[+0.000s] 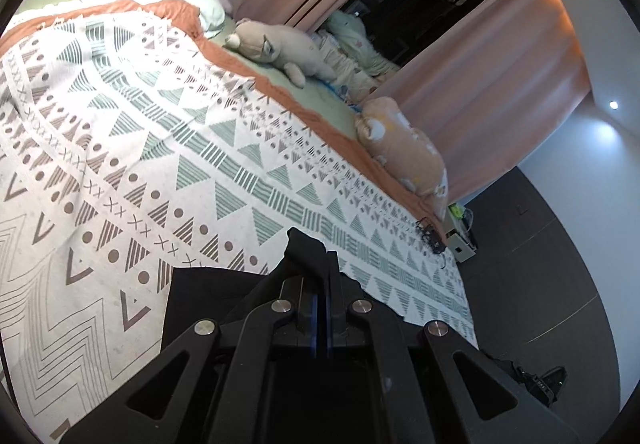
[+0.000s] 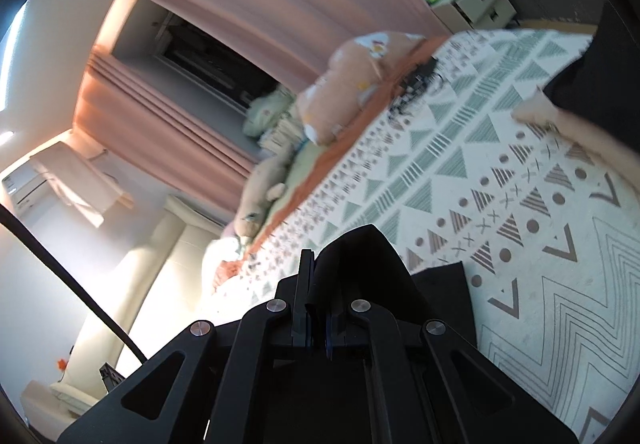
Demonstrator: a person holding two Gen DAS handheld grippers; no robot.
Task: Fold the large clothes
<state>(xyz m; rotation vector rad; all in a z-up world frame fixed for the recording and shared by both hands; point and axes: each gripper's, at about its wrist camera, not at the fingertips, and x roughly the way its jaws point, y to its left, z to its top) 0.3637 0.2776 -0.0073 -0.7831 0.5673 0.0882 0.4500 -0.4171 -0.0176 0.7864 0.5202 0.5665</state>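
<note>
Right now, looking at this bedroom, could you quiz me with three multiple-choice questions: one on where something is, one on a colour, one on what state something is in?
1. Where does the black garment lie?
A. on the patterned bedspread
B. on the floor
C. over the curtains

2. What colour are the curtains?
A. blue
B. pink
C. white

3. How is the left hand-held gripper?
A. wide open
B. out of sight
C. shut on black cloth

Answers:
1 A, the garment spreads over the triangle pattern.
2 B, pink folds frame the dark window.
3 C, its fingers pinch a fold of the garment.
</note>
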